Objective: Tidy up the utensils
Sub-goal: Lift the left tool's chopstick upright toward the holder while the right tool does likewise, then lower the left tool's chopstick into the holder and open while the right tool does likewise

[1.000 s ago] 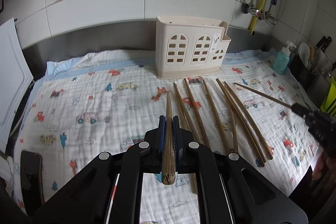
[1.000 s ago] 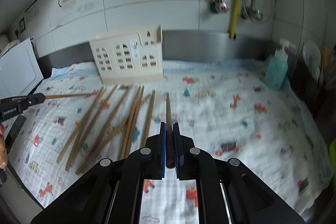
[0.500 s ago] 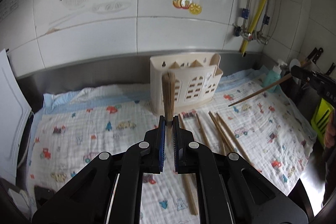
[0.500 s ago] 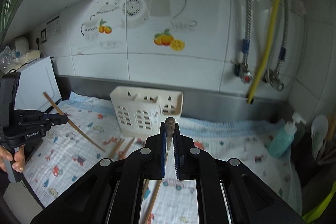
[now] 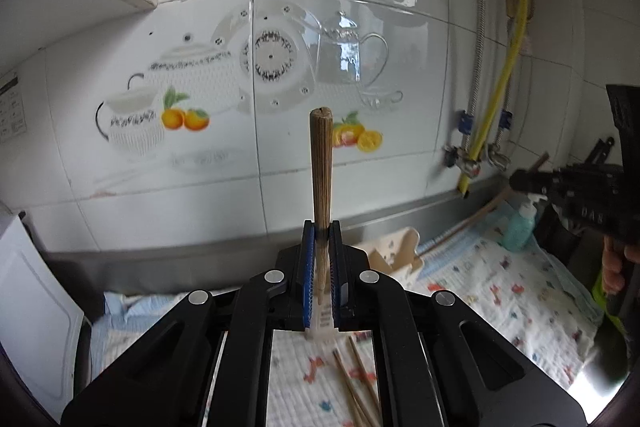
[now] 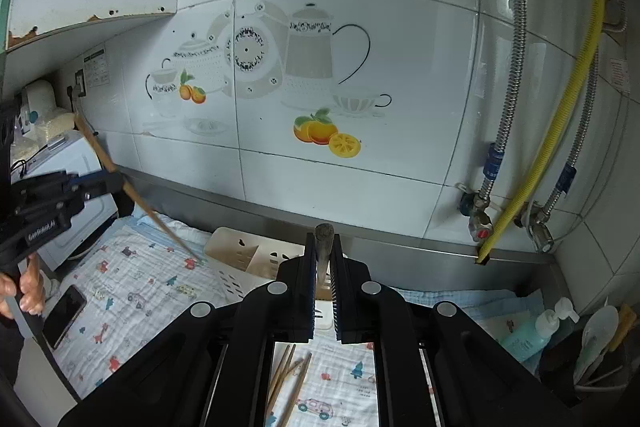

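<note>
Rising since earlier, both hand-held grippers (image 5: 321, 259) (image 6: 323, 267) lift clamped chopsticks (image 5: 321, 163) (image 6: 324, 233).

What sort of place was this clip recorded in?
Most likely a home kitchen counter: a tiled wall with teapot and fruit decals, a cream utensil holder on a patterned cloth, and a soap pump bottle.

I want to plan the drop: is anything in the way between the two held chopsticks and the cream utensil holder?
Nothing visible blocks them. The left gripper and right gripper each clamp a chopstick in the air, with the utensil holder below. Its top looks open. The loose chopsticks lie on the cloth nearer the cameras.
</note>
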`<state>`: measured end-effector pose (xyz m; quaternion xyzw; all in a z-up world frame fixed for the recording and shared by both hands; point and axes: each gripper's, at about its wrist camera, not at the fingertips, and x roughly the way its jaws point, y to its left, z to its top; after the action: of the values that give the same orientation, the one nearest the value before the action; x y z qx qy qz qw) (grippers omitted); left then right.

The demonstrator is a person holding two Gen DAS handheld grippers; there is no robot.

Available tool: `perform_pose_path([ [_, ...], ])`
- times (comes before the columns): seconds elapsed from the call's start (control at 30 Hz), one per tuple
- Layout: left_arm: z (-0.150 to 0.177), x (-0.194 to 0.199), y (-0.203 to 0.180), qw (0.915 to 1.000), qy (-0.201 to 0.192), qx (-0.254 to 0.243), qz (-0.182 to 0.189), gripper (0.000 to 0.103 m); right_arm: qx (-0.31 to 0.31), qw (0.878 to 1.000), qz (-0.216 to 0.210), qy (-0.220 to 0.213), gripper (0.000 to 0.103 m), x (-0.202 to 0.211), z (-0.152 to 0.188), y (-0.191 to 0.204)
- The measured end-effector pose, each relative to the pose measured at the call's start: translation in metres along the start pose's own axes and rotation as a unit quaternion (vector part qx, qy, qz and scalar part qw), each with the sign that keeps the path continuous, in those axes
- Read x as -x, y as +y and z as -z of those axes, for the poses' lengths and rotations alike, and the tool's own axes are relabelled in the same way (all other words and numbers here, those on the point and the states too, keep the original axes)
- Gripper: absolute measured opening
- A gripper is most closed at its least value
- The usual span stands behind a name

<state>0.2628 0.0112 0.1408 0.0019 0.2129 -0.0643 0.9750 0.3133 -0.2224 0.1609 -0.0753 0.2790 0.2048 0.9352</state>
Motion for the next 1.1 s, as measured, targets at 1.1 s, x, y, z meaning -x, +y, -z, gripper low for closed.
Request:
perform_pose_path([
  [1.1,0.008,-0.077,0.015,0.9973,0.067,0.030,0.001,0.025,-0.011,0.999,0.016,0.046,0.019,-0.064,0.016,-0.007],
])
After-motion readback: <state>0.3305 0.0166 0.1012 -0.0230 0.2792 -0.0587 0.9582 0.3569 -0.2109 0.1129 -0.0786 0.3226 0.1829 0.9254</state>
